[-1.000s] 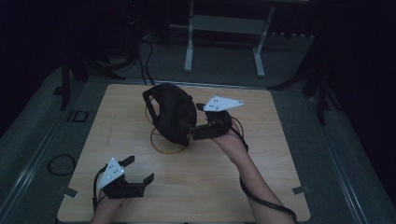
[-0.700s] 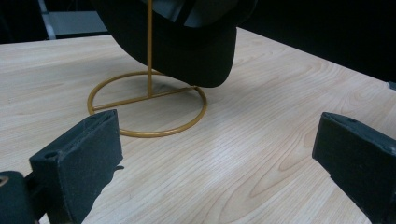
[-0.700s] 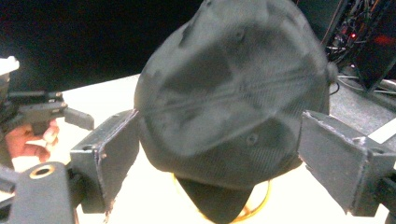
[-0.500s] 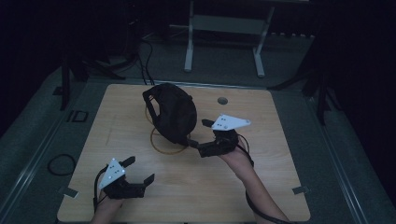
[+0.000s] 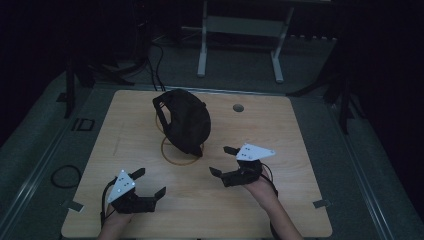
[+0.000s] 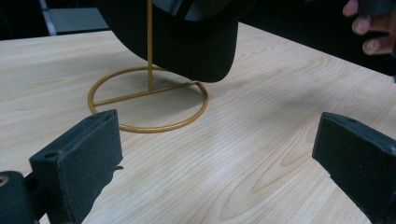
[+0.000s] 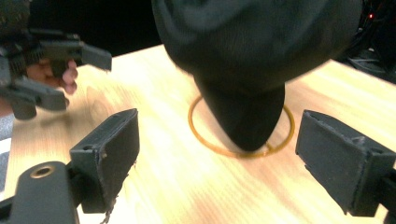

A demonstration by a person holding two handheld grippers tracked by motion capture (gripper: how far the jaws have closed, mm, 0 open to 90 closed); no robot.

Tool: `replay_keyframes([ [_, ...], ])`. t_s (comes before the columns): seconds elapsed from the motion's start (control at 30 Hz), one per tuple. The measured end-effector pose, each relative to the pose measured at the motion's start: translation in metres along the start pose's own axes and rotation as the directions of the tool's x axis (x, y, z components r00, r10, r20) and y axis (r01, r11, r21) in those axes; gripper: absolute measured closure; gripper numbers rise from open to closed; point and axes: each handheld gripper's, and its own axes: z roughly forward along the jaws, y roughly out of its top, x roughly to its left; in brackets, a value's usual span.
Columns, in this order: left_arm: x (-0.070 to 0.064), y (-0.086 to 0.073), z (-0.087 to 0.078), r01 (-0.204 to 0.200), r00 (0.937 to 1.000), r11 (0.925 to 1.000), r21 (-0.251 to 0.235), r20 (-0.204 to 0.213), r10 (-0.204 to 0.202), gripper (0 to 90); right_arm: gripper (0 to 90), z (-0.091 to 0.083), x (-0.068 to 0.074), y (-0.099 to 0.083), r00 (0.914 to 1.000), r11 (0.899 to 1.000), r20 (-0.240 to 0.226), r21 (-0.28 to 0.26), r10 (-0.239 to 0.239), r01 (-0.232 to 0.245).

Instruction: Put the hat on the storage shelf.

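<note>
1 cap (image 5: 187, 122), 1 stand (image 5: 181, 155), 2 grippers

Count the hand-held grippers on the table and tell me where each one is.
2. The left hand-held gripper is at the near left of the table, jaws open. The right hand-held gripper is near the middle right, jaws open toward the black cap on its wire stand.

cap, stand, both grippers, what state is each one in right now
black cap: hanging on the stand, brim pointing down, not held
gold wire stand: upright, ring base flat on the wooden table
left gripper: jaws open, empty, near the table's front edge
right gripper: jaws open, empty, apart from the cap
</note>
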Motion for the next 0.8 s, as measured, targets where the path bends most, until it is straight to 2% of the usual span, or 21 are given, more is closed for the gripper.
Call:
replay_keyframes([
  [0.17,0.0,-0.001,0.0,0.0,1.0,1.0,0.007,-0.005,0.0,2.0,13.5,-0.003,0.0,-0.021,1.0,1.0,0.002,0.014,-0.009,0.009],
  [0.33,0.0,-0.002,0.001,-0.002,1.0,0.9999,0.011,-0.005,0.002,2.0,13.5,-0.006,-0.001,-0.039,0.9999,1.0,0.001,0.026,0.012,-0.012],
  [0.63,0.0,-0.003,0.002,-0.007,1.0,0.9997,0.022,-0.006,0.007,2.0,13.5,-0.012,-0.003,-0.059,0.9998,0.998,0.001,0.062,0.018,-0.018],
  [0.8,0.001,-0.004,0.003,-0.008,0.9999,0.9996,0.028,-0.008,0.008,2.0,13.5,-0.018,-0.006,-0.072,0.9993,0.996,0.022,0.087,0.03,-0.031],
])
